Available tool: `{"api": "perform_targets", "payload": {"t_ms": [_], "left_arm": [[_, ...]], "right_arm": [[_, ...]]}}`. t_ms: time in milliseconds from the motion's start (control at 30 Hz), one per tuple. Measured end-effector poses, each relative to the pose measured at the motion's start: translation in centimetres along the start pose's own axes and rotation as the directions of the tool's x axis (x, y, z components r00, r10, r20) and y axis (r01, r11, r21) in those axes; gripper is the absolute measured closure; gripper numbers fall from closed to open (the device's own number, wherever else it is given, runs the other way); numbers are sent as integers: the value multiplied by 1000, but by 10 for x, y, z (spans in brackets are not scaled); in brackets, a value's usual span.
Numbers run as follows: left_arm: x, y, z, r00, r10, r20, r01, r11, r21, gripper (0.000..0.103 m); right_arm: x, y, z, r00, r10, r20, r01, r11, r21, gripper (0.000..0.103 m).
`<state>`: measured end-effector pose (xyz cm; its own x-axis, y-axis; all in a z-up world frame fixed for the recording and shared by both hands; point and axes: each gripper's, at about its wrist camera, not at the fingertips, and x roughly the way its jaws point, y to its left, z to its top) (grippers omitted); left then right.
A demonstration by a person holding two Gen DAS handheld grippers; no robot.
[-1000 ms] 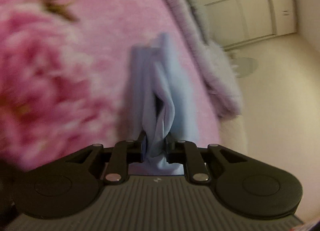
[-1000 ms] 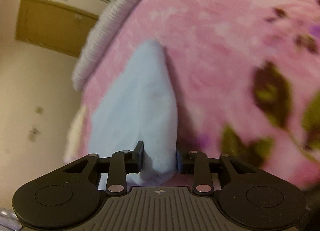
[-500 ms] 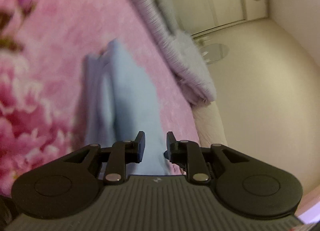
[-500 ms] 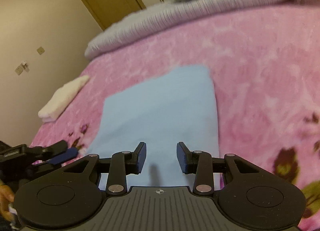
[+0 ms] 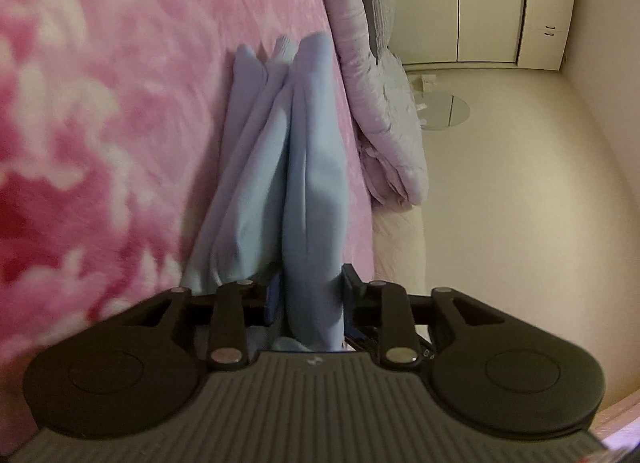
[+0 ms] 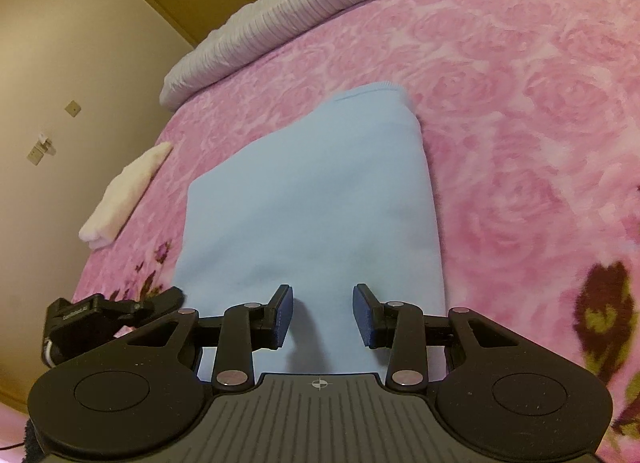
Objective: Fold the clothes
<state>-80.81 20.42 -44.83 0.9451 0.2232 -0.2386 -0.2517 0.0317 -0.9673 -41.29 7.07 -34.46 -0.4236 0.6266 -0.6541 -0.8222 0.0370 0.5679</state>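
Mid-fold: blue garment (image 6: 308, 219) lies folded on the pink bed (image 6: 520, 103), left claw (image 5: 310, 295) pinching its near edge, right claw (image 6: 322, 315) spread just above it; next likely another fold, right claw regripping.

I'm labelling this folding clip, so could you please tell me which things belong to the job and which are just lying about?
Part of the job:
- light blue garment
- left gripper, fingers around its edge
- right gripper, open above it

Just lying about:
- folded white cloth
- lilac quilt
- pink floral blanket
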Motion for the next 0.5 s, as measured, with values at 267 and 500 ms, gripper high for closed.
{"api": "perform_targets", "payload": {"t_ms": [267,500], "left_arm": [[-50,-12,15,981,-134,137,128,990,54,103],[-40,-28,14,1000,14,17,-18,976,218,78]], "right_arm": [[4,-3,1,1000,9,-7,-9,1000,0,66],[7,3,-3,1000,-15,5,15,1000,-26,65]]}}
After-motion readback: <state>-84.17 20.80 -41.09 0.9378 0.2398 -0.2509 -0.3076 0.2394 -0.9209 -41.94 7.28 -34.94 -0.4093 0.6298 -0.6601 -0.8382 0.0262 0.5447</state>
